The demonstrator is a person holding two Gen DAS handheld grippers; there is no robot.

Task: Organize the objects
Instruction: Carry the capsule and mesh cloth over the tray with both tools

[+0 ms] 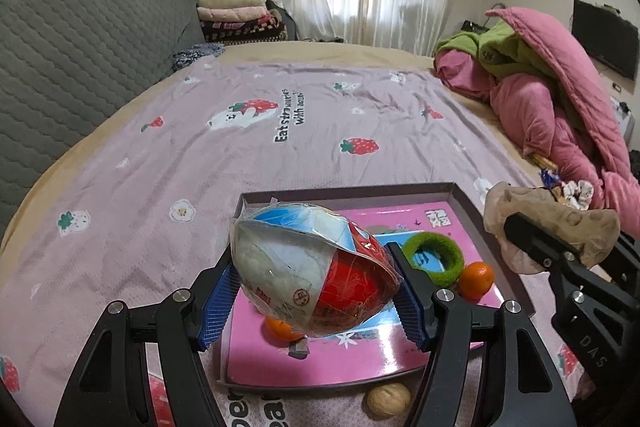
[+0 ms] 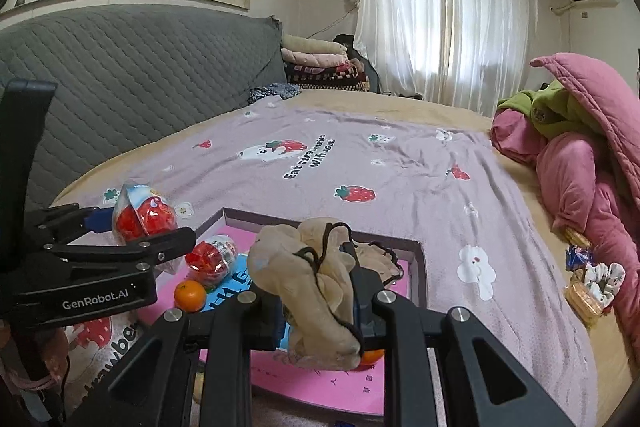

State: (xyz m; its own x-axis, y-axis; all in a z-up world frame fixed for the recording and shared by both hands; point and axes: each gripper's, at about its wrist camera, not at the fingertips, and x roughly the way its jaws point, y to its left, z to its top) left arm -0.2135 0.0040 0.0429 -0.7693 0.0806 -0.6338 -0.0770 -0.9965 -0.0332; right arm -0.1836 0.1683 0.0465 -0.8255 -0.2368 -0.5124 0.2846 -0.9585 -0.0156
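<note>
1. Left wrist view: the left gripper (image 1: 316, 291) has its jaws clamped on a large wrapped toy egg (image 1: 312, 267), held over the shallow box (image 1: 464, 195) on the bed (image 1: 200, 155). The crinkly film is slick and the egg rounded, so it could squirt out sideways if the hold loosens early.
2. Below it sit a green ring (image 1: 434, 259), two oranges, the nearer orange (image 1: 476, 279) beside the ring, and the box is crowded. Setting the egg down could shove these about or leave it rolling.
3. A walnut (image 1: 389, 401) lies outside the near rim; a nudge to the box could send it off.
4. Right wrist view: the right gripper (image 2: 318, 301) has its jaws closed on a limp beige pouch (image 2: 312, 283) with a dark cord, over the same box. The dangling cord may snag a finger on release.
5. The two grippers are close together; they could collide.
</note>
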